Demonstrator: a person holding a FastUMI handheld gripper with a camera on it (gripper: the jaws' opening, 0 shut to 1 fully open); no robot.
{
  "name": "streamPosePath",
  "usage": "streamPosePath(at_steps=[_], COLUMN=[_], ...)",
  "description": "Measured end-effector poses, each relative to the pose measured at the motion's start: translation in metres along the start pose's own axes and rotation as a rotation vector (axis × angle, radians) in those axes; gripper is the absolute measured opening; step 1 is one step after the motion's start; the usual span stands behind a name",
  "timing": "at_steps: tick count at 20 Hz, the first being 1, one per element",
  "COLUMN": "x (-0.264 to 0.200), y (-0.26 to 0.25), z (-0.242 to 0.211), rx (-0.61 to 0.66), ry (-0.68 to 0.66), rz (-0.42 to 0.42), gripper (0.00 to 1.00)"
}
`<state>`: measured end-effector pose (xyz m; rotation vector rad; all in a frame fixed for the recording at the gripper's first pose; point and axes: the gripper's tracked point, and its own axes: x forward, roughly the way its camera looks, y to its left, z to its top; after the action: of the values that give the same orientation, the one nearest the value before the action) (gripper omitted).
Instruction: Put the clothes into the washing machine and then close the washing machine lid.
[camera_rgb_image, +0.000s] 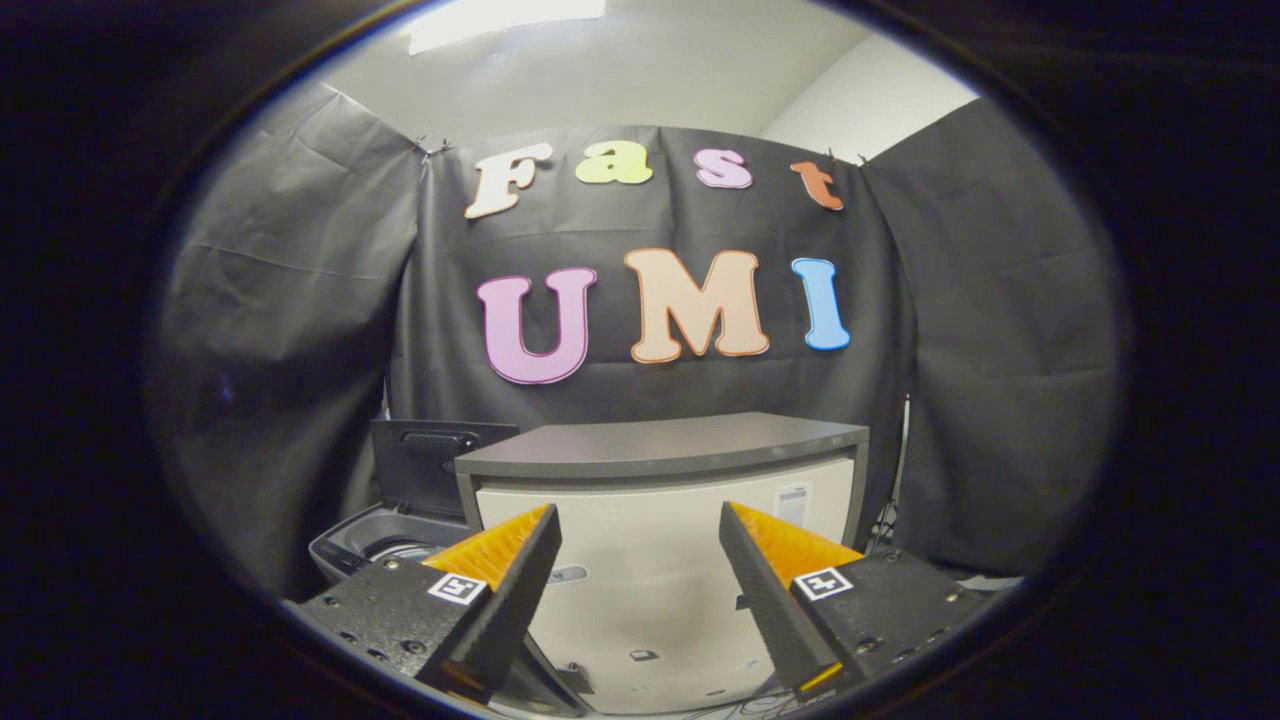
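Observation:
My gripper (640, 545) is open, its two fingers spread wide with nothing between them. Beyond the left finger, low down, stands the dark washing machine (345, 550) with its lid (430, 465) raised upright behind the tub opening. No clothes can be made out in this view. The gripper is held well above and back from the machine.
Straight ahead of the fingers stands a pale cabinet (660, 580) with a flat grey top (670, 445), to the right of the washing machine. Black cloth walls close the booth behind and on both sides. Cables lie on the floor near the cabinet's base.

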<state>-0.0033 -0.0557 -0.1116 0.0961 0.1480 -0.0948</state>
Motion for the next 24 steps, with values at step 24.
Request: streamPosePath(at_steps=[24], x=[-0.015], y=[-0.005], z=[0.0], rx=[-0.01], ry=[-0.049], rz=[-0.021], gripper=[0.96])
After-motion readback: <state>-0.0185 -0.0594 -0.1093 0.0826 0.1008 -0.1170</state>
